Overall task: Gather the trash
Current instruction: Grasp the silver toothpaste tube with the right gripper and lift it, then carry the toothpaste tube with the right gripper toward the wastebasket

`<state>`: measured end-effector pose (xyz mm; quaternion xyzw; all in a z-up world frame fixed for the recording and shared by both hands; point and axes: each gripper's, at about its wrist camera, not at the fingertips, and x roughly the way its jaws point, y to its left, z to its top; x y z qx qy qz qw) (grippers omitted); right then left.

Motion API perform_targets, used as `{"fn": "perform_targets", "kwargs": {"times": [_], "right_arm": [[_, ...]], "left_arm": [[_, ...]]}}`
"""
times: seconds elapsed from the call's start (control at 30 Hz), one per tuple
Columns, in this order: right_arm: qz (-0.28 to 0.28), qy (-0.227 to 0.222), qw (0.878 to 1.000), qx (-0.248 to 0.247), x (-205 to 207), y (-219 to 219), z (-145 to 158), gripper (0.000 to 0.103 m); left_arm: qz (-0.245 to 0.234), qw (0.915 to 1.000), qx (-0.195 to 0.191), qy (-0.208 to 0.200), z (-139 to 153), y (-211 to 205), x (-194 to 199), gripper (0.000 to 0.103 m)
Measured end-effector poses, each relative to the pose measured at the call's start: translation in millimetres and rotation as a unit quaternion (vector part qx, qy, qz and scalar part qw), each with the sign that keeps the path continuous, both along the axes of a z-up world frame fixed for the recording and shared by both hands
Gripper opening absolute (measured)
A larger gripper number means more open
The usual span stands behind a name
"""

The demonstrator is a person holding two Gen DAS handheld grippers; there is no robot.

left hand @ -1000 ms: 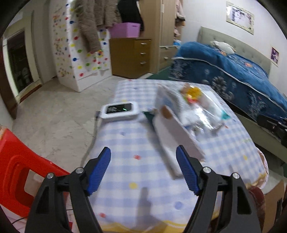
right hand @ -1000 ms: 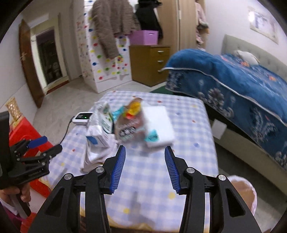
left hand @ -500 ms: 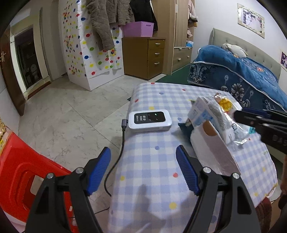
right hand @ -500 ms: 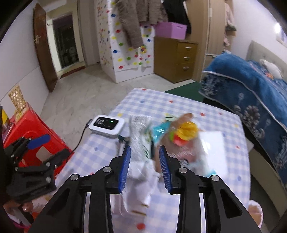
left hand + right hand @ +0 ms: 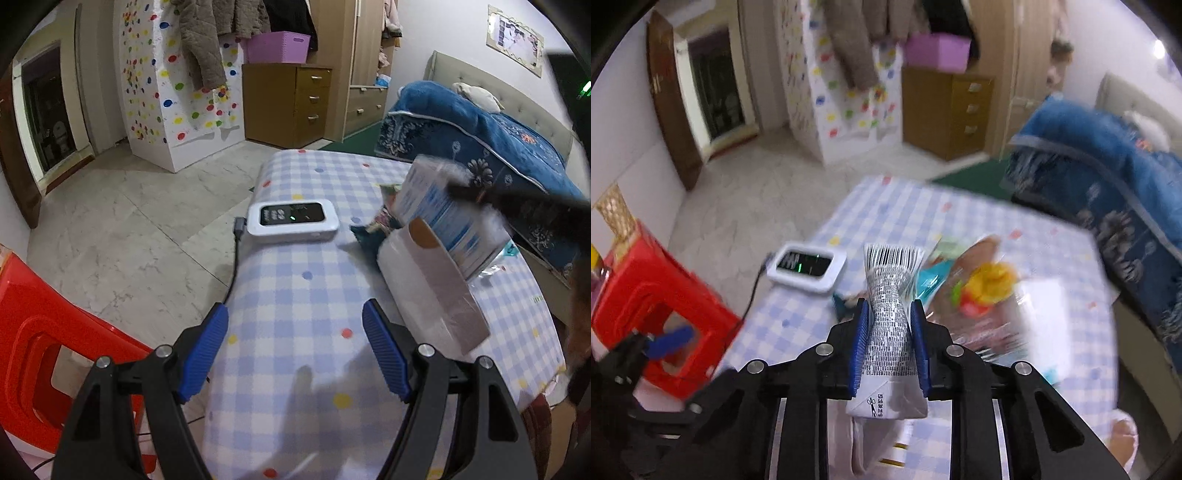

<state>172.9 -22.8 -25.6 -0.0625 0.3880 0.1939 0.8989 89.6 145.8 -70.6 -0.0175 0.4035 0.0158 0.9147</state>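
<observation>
My right gripper (image 5: 889, 317) is shut on a crushed milk carton (image 5: 891, 332) with a barcode on its top, pinched between both blue pads. The same blue-and-white carton (image 5: 443, 218) shows in the left wrist view with the right gripper's dark finger over it. Beside it lie a clear snack wrapper with yellow and red print (image 5: 986, 291), a teal wrapper (image 5: 369, 230) and a white paper bag (image 5: 428, 295). My left gripper (image 5: 295, 350) is open and empty above the near part of the checked tablecloth (image 5: 295, 295).
A white device with a screen and cable (image 5: 291, 221) lies on the table's left side. A red plastic stool (image 5: 33, 332) stands at the left. A blue-covered bed (image 5: 480, 147) is at the right. A bin (image 5: 1123, 435) sits by the table's lower right corner.
My right gripper has moved in over the trash pile and closed on the milk carton. My left gripper has stayed open, shifting little.
</observation>
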Motion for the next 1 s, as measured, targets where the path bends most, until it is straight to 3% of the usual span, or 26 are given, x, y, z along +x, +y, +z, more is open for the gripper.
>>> {"fn": "perform_targets", "kwargs": {"times": [0.13,0.2,0.4,0.7,0.8,1.0], "right_arm": [[-0.029,-0.049,0.998,0.010,-25.0,-39.5,34.9,0.023],[-0.039,-0.053,0.998,0.011,-34.2,-55.3,38.1,0.023],[-0.071,-0.039,0.997,0.007,-68.2,-102.3,24.1,0.023],[-0.114,-0.019,0.993,0.036,-93.1,-157.2,3.1,0.022],[-0.122,-0.018,0.991,0.043,-95.4,-168.5,-0.5,0.006],[-0.129,-0.017,0.990,0.056,-96.9,-185.0,-4.0,0.004]], "left_arm": [[-0.015,0.9999,-0.003,0.003,-0.1,-14.3,-3.9,0.073],[-0.024,0.9997,-0.005,0.005,-0.6,-23.4,-5.0,0.073],[-0.060,0.9981,-0.003,0.016,-7.0,-57.2,-5.2,0.073],[-0.066,0.9964,0.012,0.052,-28.8,-89.5,18.2,0.073],[-0.069,0.9950,0.019,0.070,-38.1,-99.9,25.8,0.073],[-0.070,0.9935,0.025,0.086,-48.0,-115.2,31.6,0.073]]}}
